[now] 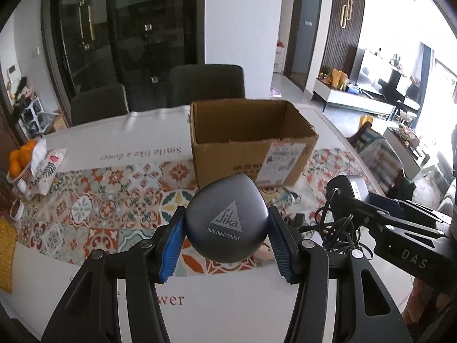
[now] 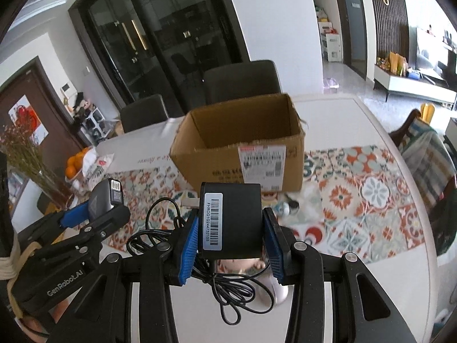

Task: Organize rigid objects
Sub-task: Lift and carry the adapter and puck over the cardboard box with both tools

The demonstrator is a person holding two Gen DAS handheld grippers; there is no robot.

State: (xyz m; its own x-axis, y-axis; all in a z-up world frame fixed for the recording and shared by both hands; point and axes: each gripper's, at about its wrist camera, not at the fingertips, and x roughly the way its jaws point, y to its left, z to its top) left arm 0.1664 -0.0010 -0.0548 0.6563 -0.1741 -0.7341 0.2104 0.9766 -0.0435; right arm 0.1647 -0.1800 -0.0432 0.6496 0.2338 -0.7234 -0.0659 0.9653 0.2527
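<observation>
My left gripper (image 1: 227, 230) is shut on a rounded grey Sika case (image 1: 227, 220), held above the patterned tablecloth in front of an open cardboard box (image 1: 251, 140). My right gripper (image 2: 230, 228) is shut on a black power adapter (image 2: 231, 217) with a barcode label; its black cable (image 2: 228, 291) dangles below in loops. The box (image 2: 240, 143) stands just beyond both, its inside showing nothing from here. In the left wrist view the right gripper (image 1: 357, 200) with the adapter sits at the right; in the right wrist view the left gripper (image 2: 94, 208) with the case is at the left.
A basket of oranges (image 1: 17, 160) and a printed bag (image 1: 48, 165) sit at the table's left edge. Small items (image 2: 285, 207) lie beside the box's front. A doll-like figure (image 2: 257, 268) lies under the right gripper. Two dark chairs (image 1: 205, 85) stand behind the table.
</observation>
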